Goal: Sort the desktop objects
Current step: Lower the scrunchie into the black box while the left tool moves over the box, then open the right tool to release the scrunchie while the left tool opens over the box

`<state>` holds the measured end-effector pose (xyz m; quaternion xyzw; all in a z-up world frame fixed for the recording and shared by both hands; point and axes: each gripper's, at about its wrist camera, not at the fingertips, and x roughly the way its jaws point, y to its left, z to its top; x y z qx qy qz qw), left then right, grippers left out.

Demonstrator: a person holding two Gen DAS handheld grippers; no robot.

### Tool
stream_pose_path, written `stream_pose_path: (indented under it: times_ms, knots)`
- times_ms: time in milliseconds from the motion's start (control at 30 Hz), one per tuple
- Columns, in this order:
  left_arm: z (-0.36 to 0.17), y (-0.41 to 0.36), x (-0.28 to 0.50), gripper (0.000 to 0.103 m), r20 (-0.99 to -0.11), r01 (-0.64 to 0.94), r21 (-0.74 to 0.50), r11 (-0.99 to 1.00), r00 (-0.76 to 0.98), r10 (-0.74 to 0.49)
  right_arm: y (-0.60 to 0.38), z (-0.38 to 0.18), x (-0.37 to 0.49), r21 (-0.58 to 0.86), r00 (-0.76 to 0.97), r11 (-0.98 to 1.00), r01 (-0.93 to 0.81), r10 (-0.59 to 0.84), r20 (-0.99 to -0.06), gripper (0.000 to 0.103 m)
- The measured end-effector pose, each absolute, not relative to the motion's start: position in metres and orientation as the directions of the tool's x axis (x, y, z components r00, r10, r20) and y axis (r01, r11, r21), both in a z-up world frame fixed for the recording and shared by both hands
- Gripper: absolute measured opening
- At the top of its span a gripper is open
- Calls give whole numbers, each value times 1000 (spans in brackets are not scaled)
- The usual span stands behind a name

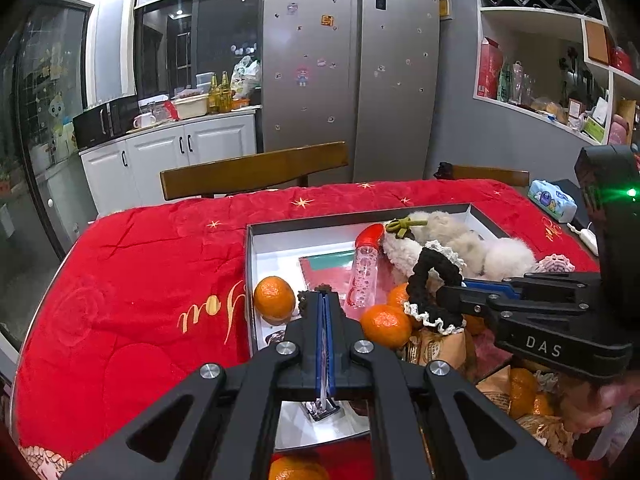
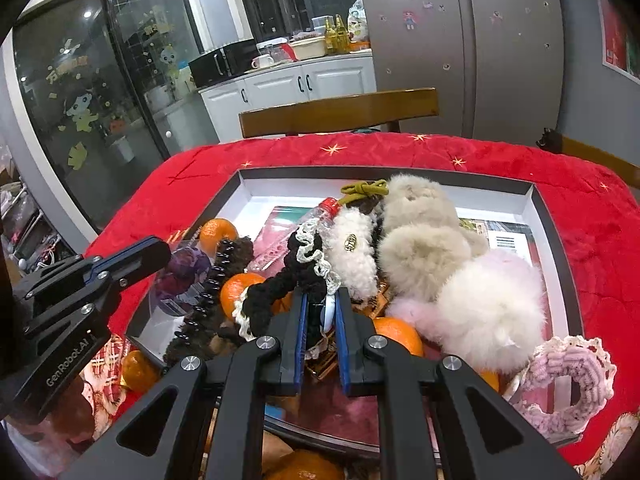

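A dark-rimmed white box [image 1: 256, 248] on the red cloth holds oranges [image 1: 274, 294], a clear bottle with a red cap [image 1: 365, 268], fluffy scrunchies [image 1: 460, 240] and snack packets. My right gripper [image 2: 320, 300] is shut on a black knitted scrunchie with a cream lace edge [image 2: 272, 292] and holds it over the box; it also shows in the left wrist view [image 1: 434, 276]. My left gripper [image 1: 325, 300] is shut with its jaws pressed together; a thin clear piece shows between them low down, over the box's near left part.
A pink crocheted scrunchie [image 2: 568, 380] lies on the box's near right rim. A long dark hair clip [image 2: 204, 300] lies in the box at left. A tissue pack [image 1: 552, 200] sits at the table's far right. Wooden chairs [image 1: 256, 172] stand behind the table.
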<state>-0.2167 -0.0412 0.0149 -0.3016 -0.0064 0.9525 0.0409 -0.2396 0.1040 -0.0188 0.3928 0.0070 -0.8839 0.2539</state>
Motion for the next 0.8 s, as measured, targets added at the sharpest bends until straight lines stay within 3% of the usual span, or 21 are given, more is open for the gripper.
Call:
stream_pose_path:
  times_ms: [533,600,633,667,700,733,767,800]
  knots:
    - [16,-45,-221,4,-587,-51,-44,-998,-807,67,108,-17,-240,203,-569,-875,439,-446,-691,15]
    - [17,-44,-222,16,-592,-34,-11,-999,-805,34,110,-15,-241,213,-565,-873,439,-453,-689,20]
    - [17,-44,-222,30,-592,-16,6,-1000,-806,10,111,-15,-241,225,-560,-870,439,-460,-689,25]
    - [18,-45,-221,52,-590,-8,12,-1000,-808,0,113,-14,-241,244,-554,-865,439,-474,-685,28]
    - [19,-46,-221,67,-586,-5,13,-1000,-810,-3,114,-13,-242,261,-549,-860,439,-487,-679,33]
    - [20,-48,-221,93,-584,0,10,-1000,-812,-6,116,-12,-242,272,-548,-857,439,-495,-674,37]
    - [21,-50,-221,103,-579,8,8,-1000,-815,-11,117,-11,-242,278,-550,-854,440,-501,-668,39]
    - [23,-51,-220,103,-570,12,16,-1000,-822,-19,119,-8,-241,281,-557,-853,440,-504,-659,51]
